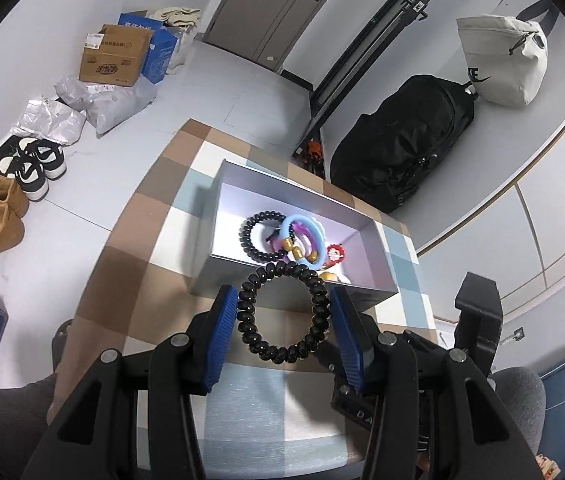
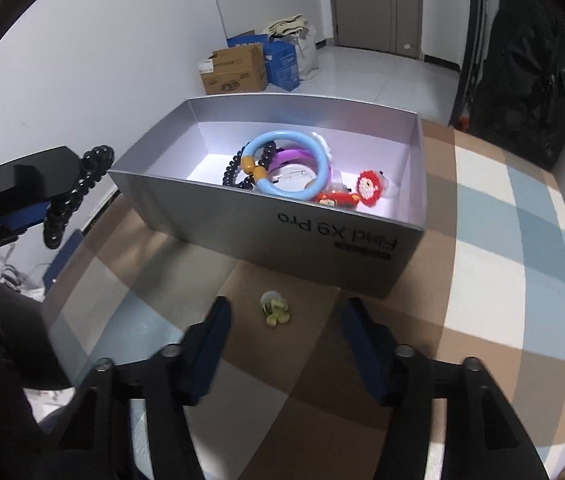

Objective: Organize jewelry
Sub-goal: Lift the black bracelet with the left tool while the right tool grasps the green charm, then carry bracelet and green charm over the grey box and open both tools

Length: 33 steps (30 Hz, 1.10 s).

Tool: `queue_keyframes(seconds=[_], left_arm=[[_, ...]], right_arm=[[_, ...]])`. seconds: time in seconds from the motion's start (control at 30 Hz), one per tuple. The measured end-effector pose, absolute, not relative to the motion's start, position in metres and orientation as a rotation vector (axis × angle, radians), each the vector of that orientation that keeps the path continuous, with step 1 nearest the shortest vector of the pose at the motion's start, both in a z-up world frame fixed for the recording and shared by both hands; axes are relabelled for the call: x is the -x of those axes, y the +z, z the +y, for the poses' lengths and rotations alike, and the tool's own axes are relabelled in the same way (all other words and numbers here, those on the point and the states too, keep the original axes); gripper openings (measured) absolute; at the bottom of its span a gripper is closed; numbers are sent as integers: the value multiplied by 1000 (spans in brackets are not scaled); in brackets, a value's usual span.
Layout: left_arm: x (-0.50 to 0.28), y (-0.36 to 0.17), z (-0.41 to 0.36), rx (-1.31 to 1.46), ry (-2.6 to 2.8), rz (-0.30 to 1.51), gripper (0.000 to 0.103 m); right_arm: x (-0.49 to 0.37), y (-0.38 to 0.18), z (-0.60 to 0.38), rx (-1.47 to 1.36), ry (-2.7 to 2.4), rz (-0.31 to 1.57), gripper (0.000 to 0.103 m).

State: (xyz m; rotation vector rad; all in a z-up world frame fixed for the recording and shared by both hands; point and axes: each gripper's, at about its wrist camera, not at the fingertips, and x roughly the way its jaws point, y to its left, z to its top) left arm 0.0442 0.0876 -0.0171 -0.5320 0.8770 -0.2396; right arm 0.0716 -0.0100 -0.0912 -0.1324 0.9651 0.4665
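Note:
My left gripper (image 1: 283, 293) is shut on a black bead bracelet (image 1: 320, 300), which stands as a ring between the blue pads just in front of the silver box (image 1: 206, 264). The box holds another black bead bracelet (image 1: 248, 236), a light-blue ring (image 1: 314, 236), a purple piece and a red-and-white charm (image 1: 336, 255). In the right wrist view the left gripper (image 2: 48, 212) hangs left of the box (image 2: 242, 216) with the bracelet (image 2: 70, 196) in it. My right gripper (image 2: 287, 308) is open above the table. A small green trinket (image 2: 275, 312) lies on the cloth between its fingertips, touched by neither.
The box sits on a checked brown, blue and white tablecloth (image 2: 502, 280). On the floor beyond are shoes (image 1: 22, 172), cardboard boxes (image 1: 116, 56), plastic bags, a black backpack (image 1: 402, 140) and a white bag (image 1: 498, 64). A person's knees show at the bottom corners.

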Motion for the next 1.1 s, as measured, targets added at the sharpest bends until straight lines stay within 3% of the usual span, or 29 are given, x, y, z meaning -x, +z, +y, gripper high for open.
queue_keyframes(seconds=[0.1,0.23,0.77,1.1], left_arm=[[-42,-16,92,526,-241,870,42],[-41,-15,95,507,-237,859,42],[-39,-17,91,469,-217,863,42],[-41,-12,84,451,-180,836,42]], right_arm=[[-72,-90,-2,170,465,948,22],[-71,-92,5,211,457,938,12],[-77,-71,-11,25,511,918,11],[-61,-30,-12,-52,619,804,11]])
